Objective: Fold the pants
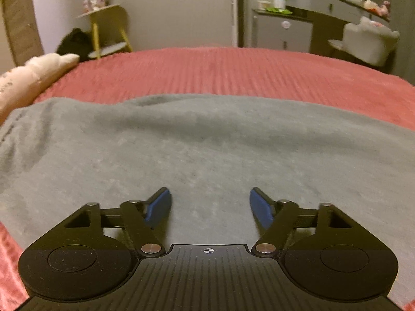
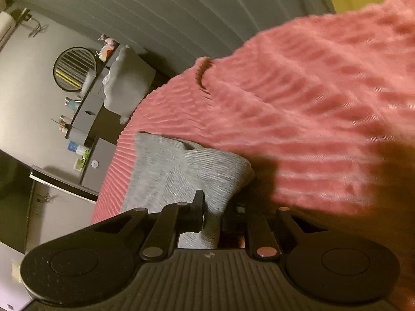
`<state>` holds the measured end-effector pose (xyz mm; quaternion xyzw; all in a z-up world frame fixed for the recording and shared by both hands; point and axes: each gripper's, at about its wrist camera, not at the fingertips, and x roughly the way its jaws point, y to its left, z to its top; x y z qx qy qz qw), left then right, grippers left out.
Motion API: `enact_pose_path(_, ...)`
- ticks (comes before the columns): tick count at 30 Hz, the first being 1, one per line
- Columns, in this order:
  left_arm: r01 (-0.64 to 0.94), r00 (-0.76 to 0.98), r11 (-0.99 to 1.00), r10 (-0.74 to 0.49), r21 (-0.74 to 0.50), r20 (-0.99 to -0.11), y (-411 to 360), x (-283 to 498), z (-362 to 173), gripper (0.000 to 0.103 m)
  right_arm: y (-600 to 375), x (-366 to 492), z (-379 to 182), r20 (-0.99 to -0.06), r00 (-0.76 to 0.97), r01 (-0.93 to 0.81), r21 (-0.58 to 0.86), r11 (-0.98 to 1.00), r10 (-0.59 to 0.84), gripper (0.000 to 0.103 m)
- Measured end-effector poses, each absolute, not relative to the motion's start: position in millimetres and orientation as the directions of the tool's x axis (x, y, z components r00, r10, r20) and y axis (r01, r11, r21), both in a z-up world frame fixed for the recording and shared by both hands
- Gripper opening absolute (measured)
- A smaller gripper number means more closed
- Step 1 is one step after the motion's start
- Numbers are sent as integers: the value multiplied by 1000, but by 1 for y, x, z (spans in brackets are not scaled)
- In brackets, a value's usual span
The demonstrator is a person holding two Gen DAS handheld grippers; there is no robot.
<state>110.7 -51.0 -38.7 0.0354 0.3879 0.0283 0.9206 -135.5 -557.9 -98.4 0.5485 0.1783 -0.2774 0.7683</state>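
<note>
Grey pants (image 1: 197,145) lie spread flat on a red ribbed bedspread (image 1: 233,70). My left gripper (image 1: 210,202) is open just above the grey cloth, its blue pads (image 1: 158,207) wide apart and holding nothing. In the right wrist view, which is rolled sideways, my right gripper (image 2: 211,215) is shut on a ribbed end of the grey pants (image 2: 179,171), which bunches up between the fingers and is lifted off the bedspread (image 2: 311,119).
A cream pillow (image 1: 28,77) lies at the bed's left edge. Beyond the bed stand a yellow side table (image 1: 106,31), a dark cabinet (image 1: 282,31), a dresser with a round mirror (image 2: 74,68) and a pale chair (image 1: 368,41).
</note>
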Motion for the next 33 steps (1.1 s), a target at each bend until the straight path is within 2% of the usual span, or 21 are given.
enact_pose_path(2,-80,704,989,143,123,-696,-46,117,-38,67,-554,-140,-90,-604,750,660,711,243,-271,24)
enact_pose_path(4,-163,704,979,205,126,-680,-37,123,-37,65,-540,-140,-67,-619,669,741,599,303,-412,38)
enact_pose_path(5,-189,717,973,227,130,-659,-35,124,-36,59,-529,-136,-54,-606,632,774,532,344,-483,39)
enact_pose_path(7,-115,752,983,181,144,-634,-45,123,-34,57,-503,-121,-32,-552,624,781,444,439,-553,40)
enact_pose_path(8,-62,765,988,139,143,-628,-52,122,-33,59,-488,-109,-25,-522,654,756,412,510,-548,40)
enact_pose_path(10,29,783,987,76,158,-618,-67,120,-35,61,-451,-71,-18,-513,748,630,347,695,-422,40)
enact_pose_path(13,74,800,977,60,198,-597,-77,125,-38,61,-389,-6,-32,-589,793,382,283,880,-154,40)
enact_pose_path(15,77,791,981,47,177,-610,-73,136,-41,61,-357,27,-42,-613,783,291,218,931,-102,40)
enact_pose_path(18,38,785,992,45,121,-618,-59,151,-46,63,-338,70,-60,-673,730,271,124,954,-120,38)
enact_pose_path(22,21,822,990,62,139,-566,-59,162,-49,65,-348,99,-68,-651,731,315,58,947,-203,37)
enact_pose_path(25,17,844,982,88,190,-530,-65,172,-53,68,-366,121,-73,-651,718,377,68,924,-245,37)
enact_pose_path(28,-23,841,990,96,141,-532,-58,182,-53,79,-370,132,-73,-648,713,385,43,922,-268,37)
enact_pose_path(32,-37,828,998,58,48,-557,-40,181,-48,82,-378,101,-49,-649,725,406,133,904,-231,38)
enact_pose_path(33,-37,824,998,57,48,-564,-38,179,-46,82,-386,81,-43,-641,731,436,174,883,-234,42)
